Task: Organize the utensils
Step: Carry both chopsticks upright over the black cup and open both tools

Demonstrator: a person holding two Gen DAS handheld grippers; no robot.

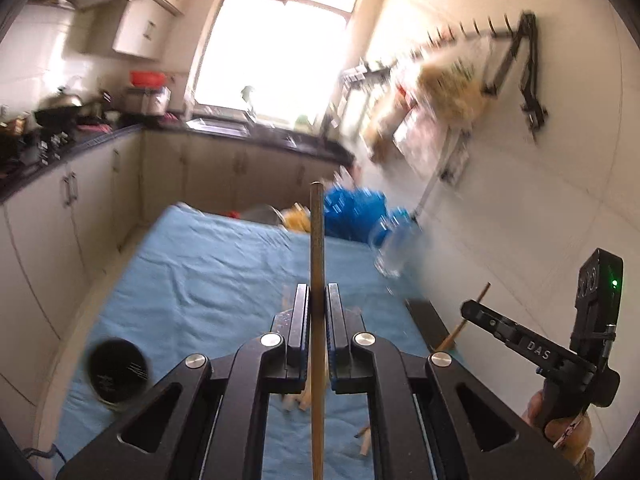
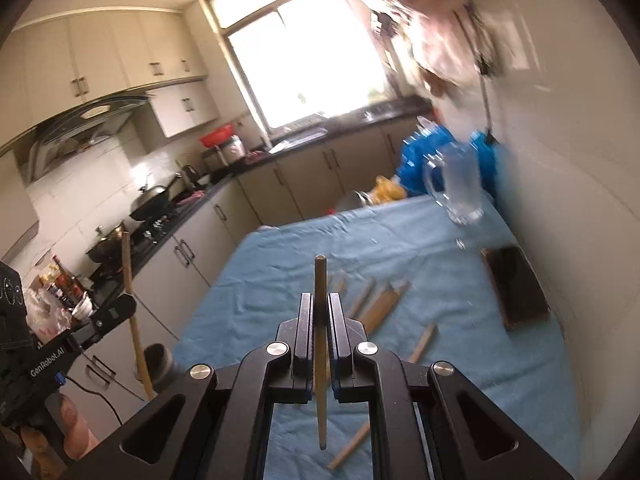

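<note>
My left gripper (image 1: 318,300) is shut on a long wooden chopstick (image 1: 317,240) that runs up between its fingers, held above the blue cloth on the table (image 1: 192,272). My right gripper (image 2: 320,308) is shut on another wooden chopstick (image 2: 320,280), also lifted over the cloth. Several more chopsticks (image 2: 380,304) lie loose on the cloth below it. A round black cup (image 1: 118,376) stands at the table's near left corner. In the left wrist view the right gripper (image 1: 470,308) shows at the right with its chopstick (image 1: 466,320). The right wrist view shows the left gripper (image 2: 124,306) at the left with its chopstick (image 2: 134,320).
A clear glass mug (image 2: 460,188) stands near the wall at the table's far right. A dark rectangular box (image 2: 516,284) lies along the right edge. Blue plastic bags (image 1: 352,212) sit at the far end. Kitchen counters (image 1: 80,148) run along the left and back, with a rack (image 1: 460,92) on the wall.
</note>
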